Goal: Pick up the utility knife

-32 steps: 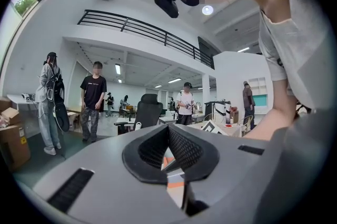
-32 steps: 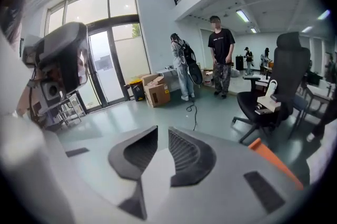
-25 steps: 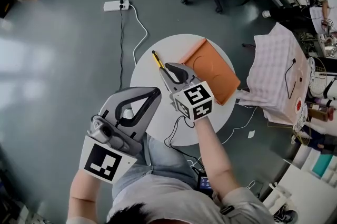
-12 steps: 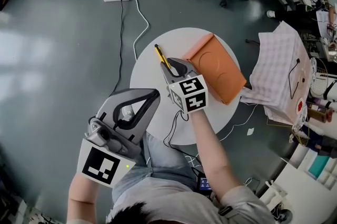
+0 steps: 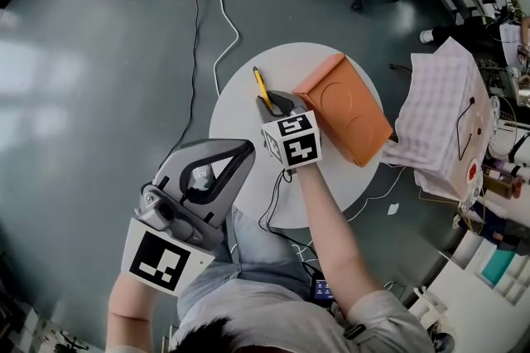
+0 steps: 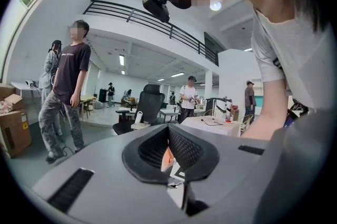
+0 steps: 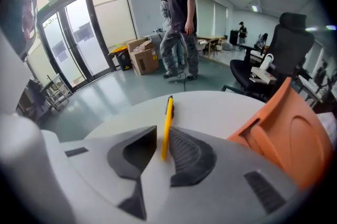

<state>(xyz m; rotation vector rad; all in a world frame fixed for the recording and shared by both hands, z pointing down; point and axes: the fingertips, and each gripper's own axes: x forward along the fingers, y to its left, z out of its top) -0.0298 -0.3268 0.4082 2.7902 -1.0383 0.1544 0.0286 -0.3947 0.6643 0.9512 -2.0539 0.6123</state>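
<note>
**Right jaws closed on knife, knife on table**

Right gripper (image 7: 163,131) jaws are being held clamped narrow on the utility knife (image 7: 168,116); a sliver of gap may be showing at one pad. The knife is being seen as a slim yellow bar with a dark far tip. Its near end is being held between the pads, while the rest is lying forward of the jaws on the round white table (image 7: 210,107). An orange box (image 7: 287,139) is lying just beside it. Left gripper (image 6: 168,133) jaws are being kept pressed together, empty, well apart from the knife.
</note>
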